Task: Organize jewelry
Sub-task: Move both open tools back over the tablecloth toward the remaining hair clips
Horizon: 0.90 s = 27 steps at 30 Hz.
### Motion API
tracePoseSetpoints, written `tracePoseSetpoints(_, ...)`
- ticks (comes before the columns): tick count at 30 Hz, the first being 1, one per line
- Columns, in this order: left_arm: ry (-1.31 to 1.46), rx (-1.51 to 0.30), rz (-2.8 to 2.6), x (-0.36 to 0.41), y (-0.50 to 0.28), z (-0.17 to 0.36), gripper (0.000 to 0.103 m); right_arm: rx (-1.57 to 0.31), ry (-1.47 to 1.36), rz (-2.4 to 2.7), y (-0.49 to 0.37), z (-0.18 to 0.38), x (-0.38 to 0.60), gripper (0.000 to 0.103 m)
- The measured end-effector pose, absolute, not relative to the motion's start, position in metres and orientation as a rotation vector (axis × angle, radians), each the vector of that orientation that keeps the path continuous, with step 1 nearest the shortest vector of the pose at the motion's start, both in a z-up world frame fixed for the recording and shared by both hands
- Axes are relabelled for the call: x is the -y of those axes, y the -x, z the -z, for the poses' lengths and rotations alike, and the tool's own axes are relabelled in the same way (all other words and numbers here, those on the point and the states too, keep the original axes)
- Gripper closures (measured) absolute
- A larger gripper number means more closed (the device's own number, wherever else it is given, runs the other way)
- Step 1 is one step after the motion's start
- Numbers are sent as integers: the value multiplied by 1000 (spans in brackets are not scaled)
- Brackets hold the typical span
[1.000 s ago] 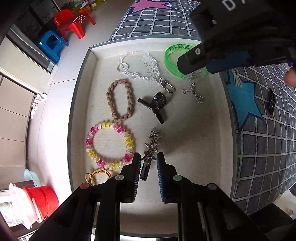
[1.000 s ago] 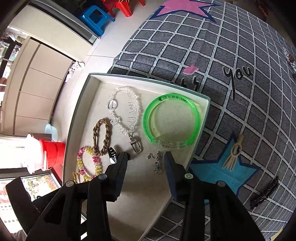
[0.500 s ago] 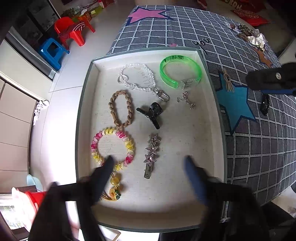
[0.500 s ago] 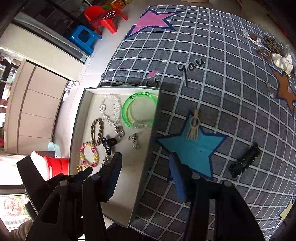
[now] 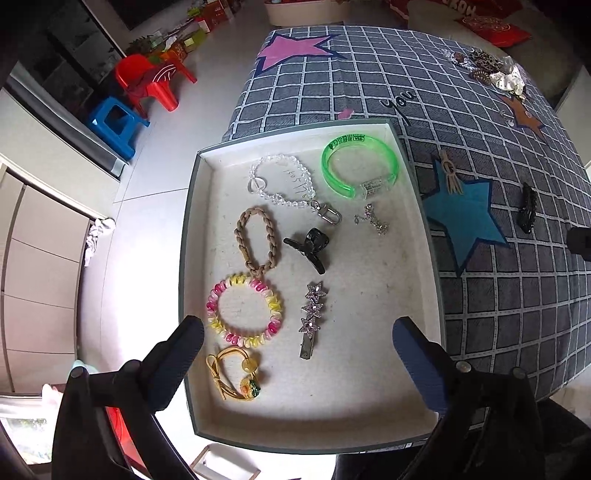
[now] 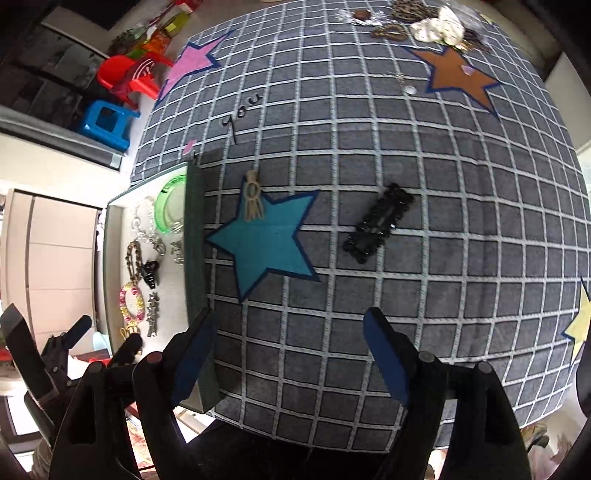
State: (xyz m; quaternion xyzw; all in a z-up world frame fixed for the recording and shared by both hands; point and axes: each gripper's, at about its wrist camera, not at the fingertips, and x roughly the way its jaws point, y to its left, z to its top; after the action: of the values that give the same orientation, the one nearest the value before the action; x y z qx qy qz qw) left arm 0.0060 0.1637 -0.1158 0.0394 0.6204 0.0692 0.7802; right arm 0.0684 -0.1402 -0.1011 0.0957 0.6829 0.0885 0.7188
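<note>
Left wrist view: our left tool (image 5: 297, 360) hangs over the near end of the tray (image 5: 430, 236), its jaws spread wide with nothing between them. Below lie the sorted pieces, each apart from its neighbours so that none tangles: star clip (image 5: 312, 317), bead bracelet (image 5: 245, 309), gold tie (image 5: 236, 376), braid (image 5: 256, 240), claw clip (image 5: 310, 247), crystal chain (image 5: 291, 184), green bangle (image 5: 360, 166) and a small charm (image 5: 371, 221). We judge the tray the collecting place.

Right wrist view: our right tool (image 6: 290, 350) points down at the checked cloth (image 6: 443, 184) beside the tray — its jaws are opening, empty. Ahead lie the black clip (image 6: 378, 221) and, on the blue star, a tan tassel (image 6: 253, 201), both outside the tray; more pieces (image 6: 417, 20) sit at the far edge. We judge the widening jaws a preparation for the black clip.
</note>
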Motion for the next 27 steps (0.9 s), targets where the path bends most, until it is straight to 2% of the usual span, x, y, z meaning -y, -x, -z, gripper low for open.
tracePoseSetpoints(7,-34,-1373,-110,-155,-15,113,0,-1535,-266,-66,-55,109,178,20)
tracePoseSetpoints(20,-38,-1318,-89,-91,-72,76,0,-1571,-296,-20,-75,115,213,20)
tracePoseSetpoints(27,-25,-1342,-59,-57,-114,84,0,-1574,-288,-45,-95,115,217,20)
